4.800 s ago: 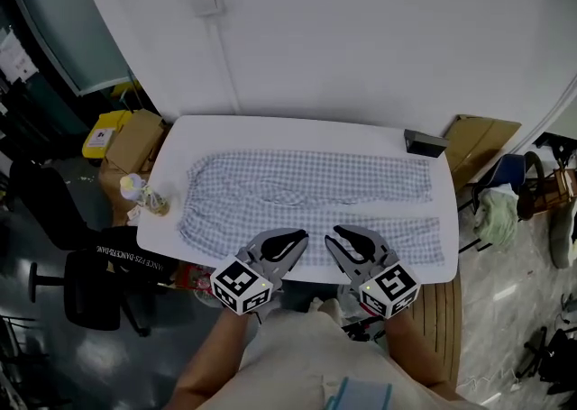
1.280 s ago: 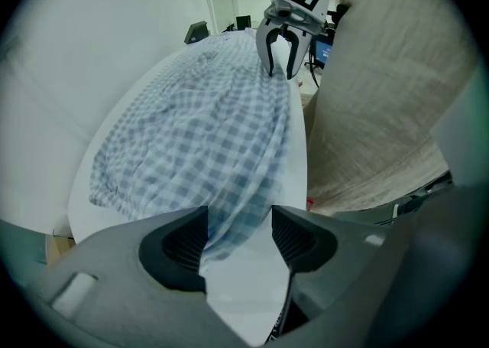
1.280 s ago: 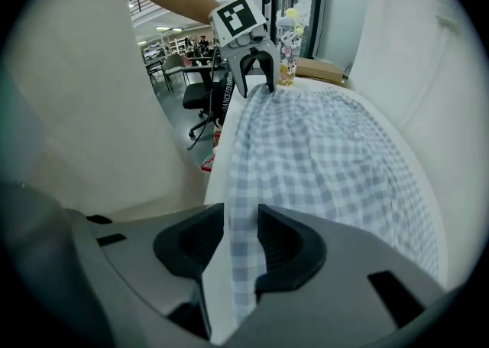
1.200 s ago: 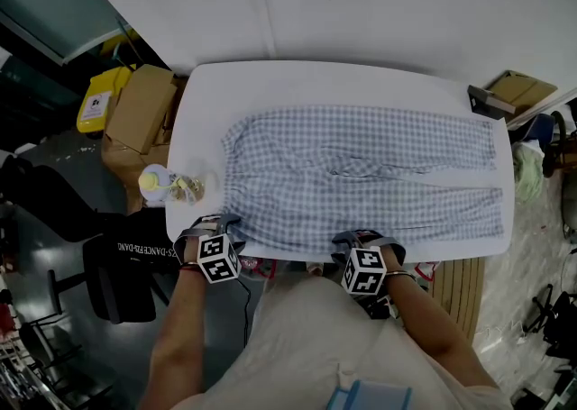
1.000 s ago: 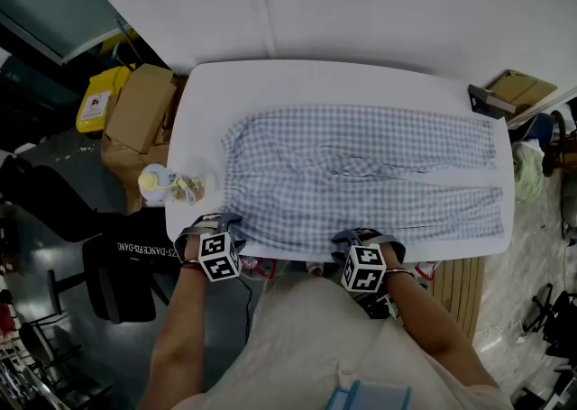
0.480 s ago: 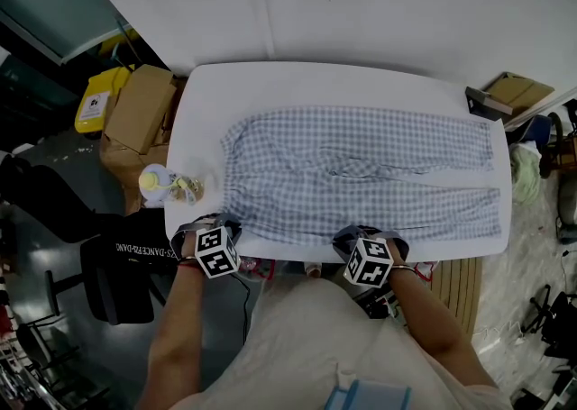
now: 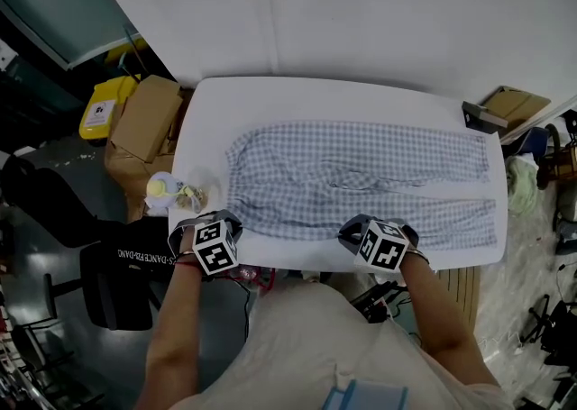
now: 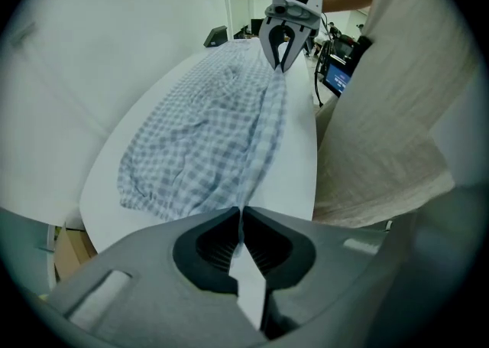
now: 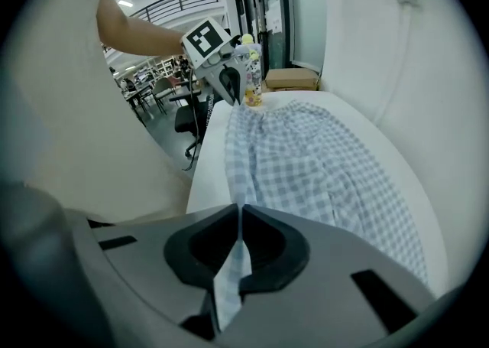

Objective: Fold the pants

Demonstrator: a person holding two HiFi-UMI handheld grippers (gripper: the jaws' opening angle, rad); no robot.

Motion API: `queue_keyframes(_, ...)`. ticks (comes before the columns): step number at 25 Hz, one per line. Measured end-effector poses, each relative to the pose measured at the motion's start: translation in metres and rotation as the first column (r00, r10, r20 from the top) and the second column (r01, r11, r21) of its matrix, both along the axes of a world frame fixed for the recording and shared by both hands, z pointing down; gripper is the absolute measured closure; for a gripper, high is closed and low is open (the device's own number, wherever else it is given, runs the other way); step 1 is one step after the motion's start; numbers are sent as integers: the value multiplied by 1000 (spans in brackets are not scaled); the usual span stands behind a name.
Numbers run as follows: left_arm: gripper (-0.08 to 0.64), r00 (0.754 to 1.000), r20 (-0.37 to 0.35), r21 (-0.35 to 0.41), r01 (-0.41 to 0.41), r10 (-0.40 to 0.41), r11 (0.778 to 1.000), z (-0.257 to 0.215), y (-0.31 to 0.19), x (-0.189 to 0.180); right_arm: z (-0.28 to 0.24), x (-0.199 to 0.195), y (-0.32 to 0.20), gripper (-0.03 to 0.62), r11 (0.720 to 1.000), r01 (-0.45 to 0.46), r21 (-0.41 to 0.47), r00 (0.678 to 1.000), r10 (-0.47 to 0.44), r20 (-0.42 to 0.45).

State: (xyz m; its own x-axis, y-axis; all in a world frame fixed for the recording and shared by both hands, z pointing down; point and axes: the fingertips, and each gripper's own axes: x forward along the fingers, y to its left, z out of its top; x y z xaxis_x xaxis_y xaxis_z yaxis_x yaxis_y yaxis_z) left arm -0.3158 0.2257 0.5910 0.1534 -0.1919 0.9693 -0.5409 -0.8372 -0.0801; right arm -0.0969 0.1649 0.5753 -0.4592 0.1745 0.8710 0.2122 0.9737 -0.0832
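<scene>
The blue-and-white checked pants lie spread lengthwise on the white table, waistband to the left. My left gripper is shut on the near edge close to the waistband; the cloth runs into its jaws. My right gripper pinches the same near edge further along the leg, its jaws having just closed on the fabric. Between the two grippers the edge is raised off the table in a taut ridge. Each gripper shows in the other's view: the right gripper, the left gripper.
A small bottle with yellow items stands on the table's left end. A black object sits at the far right corner. Cardboard boxes and a black chair stand left of the table. My torso is against the near edge.
Both grippers have shut on the pants' near edge and risen, lifting it off the table and carrying it slightly toward the far side.
</scene>
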Motion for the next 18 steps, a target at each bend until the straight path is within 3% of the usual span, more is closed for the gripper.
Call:
queue_keyframes(8,540,998,-16,-19,54,-54,998,-29,-36,6,-26,-1,-50,563,1000,-5,13,1000,5,4)
queue_keyframes(18,540,984,-14,-21,175,-175,984,-61,-83,28,-43,-8,-92,563,999,16,-45,999,-14,43)
